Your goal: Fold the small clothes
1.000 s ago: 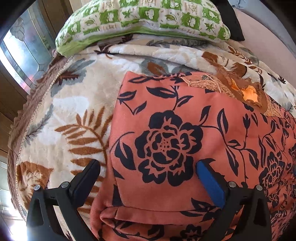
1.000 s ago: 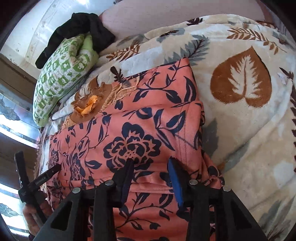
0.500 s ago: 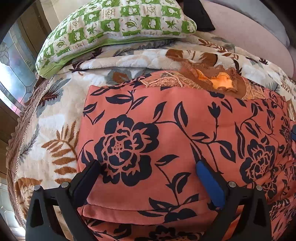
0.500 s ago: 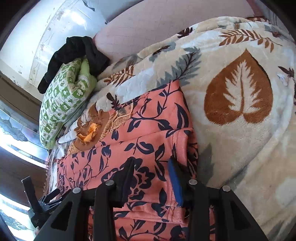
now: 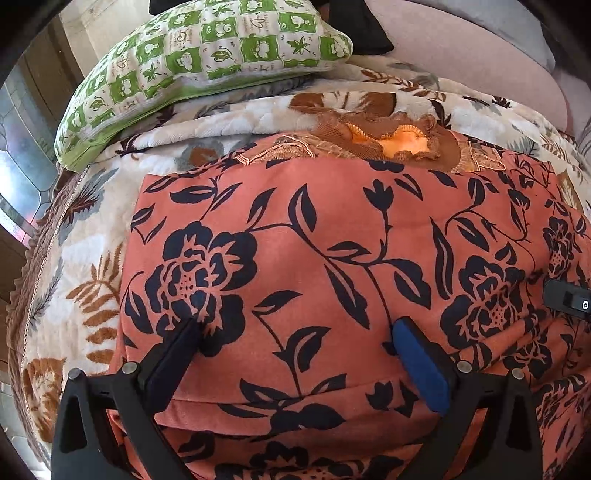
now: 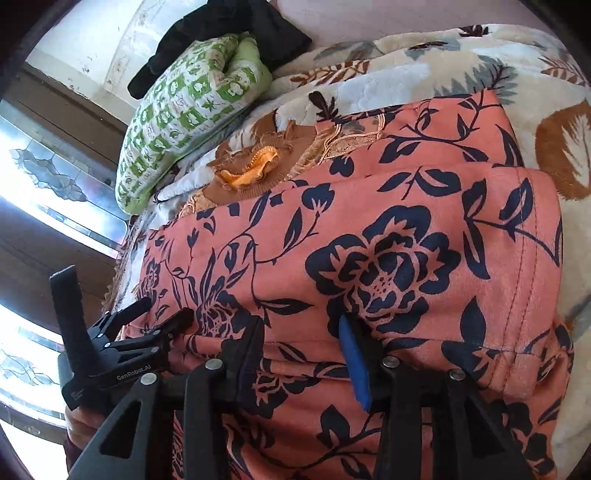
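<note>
A coral-orange garment with black flowers lies folded on a leaf-patterned blanket; its brown and orange collar points to the far side. It also shows in the right wrist view. My left gripper is open, its fingers resting on the folded top layer near the front fold. My right gripper is open with a narrower gap, fingers on the same layer near its right hem. The left gripper also shows in the right wrist view.
A green and white checked pillow lies at the bed's far end with a dark cloth behind it. A pink wall is beyond. A window and the blanket's edge lie to the left.
Both grippers have moved over the garment. The top folded layer now lies further over toward the collar. Both grippers stay open.
</note>
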`<control>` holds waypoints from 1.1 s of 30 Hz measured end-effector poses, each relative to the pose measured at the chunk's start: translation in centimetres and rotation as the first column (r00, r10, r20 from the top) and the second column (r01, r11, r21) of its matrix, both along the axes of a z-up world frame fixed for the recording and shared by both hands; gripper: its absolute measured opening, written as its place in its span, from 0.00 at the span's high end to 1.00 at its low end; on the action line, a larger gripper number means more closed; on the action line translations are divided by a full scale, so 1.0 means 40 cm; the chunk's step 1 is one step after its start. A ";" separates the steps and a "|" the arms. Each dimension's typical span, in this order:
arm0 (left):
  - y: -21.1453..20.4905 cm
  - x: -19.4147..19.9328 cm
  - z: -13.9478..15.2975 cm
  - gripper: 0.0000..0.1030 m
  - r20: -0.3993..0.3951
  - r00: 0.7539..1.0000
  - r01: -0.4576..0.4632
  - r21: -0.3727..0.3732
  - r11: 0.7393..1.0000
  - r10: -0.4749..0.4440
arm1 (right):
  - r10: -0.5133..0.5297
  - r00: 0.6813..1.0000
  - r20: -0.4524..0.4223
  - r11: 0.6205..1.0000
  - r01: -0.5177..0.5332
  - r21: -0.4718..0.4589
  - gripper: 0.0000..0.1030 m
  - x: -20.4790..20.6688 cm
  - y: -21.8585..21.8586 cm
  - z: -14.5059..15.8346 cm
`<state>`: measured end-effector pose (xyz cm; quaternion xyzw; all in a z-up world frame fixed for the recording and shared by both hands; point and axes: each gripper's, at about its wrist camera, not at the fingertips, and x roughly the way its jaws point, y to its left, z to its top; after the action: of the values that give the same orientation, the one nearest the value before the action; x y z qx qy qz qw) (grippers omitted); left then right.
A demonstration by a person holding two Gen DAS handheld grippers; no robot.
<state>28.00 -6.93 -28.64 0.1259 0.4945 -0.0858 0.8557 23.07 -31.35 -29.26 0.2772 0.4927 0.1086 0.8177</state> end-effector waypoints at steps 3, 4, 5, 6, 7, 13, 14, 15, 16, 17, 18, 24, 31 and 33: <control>0.004 -0.003 -0.001 0.00 0.004 1.000 0.008 -0.007 1.000 -0.008 | 0.009 1.000 -0.005 1.000 -0.009 -0.009 0.54 -0.012 0.002 -0.003; 0.006 -0.003 0.000 0.00 -0.001 1.000 0.003 -0.012 1.000 -0.003 | 0.005 1.000 -0.005 1.000 -0.005 -0.010 0.54 -0.018 0.005 -0.003; 0.006 -0.005 0.000 0.00 0.002 1.000 -0.001 -0.014 1.000 0.001 | 0.004 1.000 -0.003 1.000 -0.004 -0.014 0.54 -0.024 0.007 -0.003; 0.006 -0.009 -0.001 0.00 0.013 1.000 -0.002 -0.012 1.000 0.002 | 0.006 1.000 0.001 1.000 -0.006 -0.019 0.54 -0.030 0.008 -0.003; 0.006 -0.014 -0.002 0.00 0.025 1.000 -0.005 -0.009 1.000 0.005 | 0.007 1.000 0.006 1.000 -0.007 -0.019 0.54 -0.047 -0.004 -0.005; 0.003 -0.003 0.004 0.00 0.002 1.000 -0.011 -0.002 1.000 0.011 | -0.017 1.000 -0.004 0.999 0.018 0.038 0.54 -0.042 -0.028 -0.009; 0.000 0.002 0.007 0.00 -0.006 1.000 0.000 0.005 1.000 0.000 | -0.019 1.000 -0.006 0.999 0.019 0.043 0.54 -0.040 -0.030 -0.009; -0.001 0.006 0.010 0.00 -0.014 1.000 0.009 0.010 1.000 -0.009 | -0.022 1.000 -0.008 0.998 0.023 0.052 0.54 -0.039 -0.031 -0.010; -0.003 0.011 0.011 0.00 -0.021 1.000 0.012 0.010 1.000 -0.012 | -0.024 1.000 -0.008 0.997 0.024 0.068 0.52 -0.040 -0.036 -0.011; -0.002 0.013 0.013 0.00 -0.025 1.000 0.010 0.006 1.000 -0.010 | -0.027 1.000 -0.008 0.996 0.028 0.083 0.49 -0.040 -0.039 -0.012; 0.000 0.014 0.013 0.00 -0.023 1.000 0.003 0.000 1.000 -0.003 | -0.033 0.999 -0.010 0.995 0.034 0.093 0.49 -0.040 -0.041 -0.014; 0.004 -0.020 0.001 0.00 0.109 0.993 -0.046 -0.031 0.998 0.049 | -0.073 0.997 0.010 0.987 0.071 0.145 0.49 -0.065 -0.052 -0.016; 0.039 -0.164 0.062 0.00 0.218 0.968 -0.123 -0.035 0.992 0.128 | -0.185 0.974 0.130 0.982 0.178 0.066 0.45 -0.210 -0.063 0.102; 0.045 -0.240 0.089 0.00 0.265 0.960 -0.085 -0.024 0.996 0.089 | -0.213 0.949 0.234 0.973 0.227 -0.034 0.36 -0.281 -0.062 0.163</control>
<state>18.40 -5.14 -25.07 0.1092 0.3799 -0.0335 0.9179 11.83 -33.82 -22.75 0.2912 0.3642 0.0328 0.8840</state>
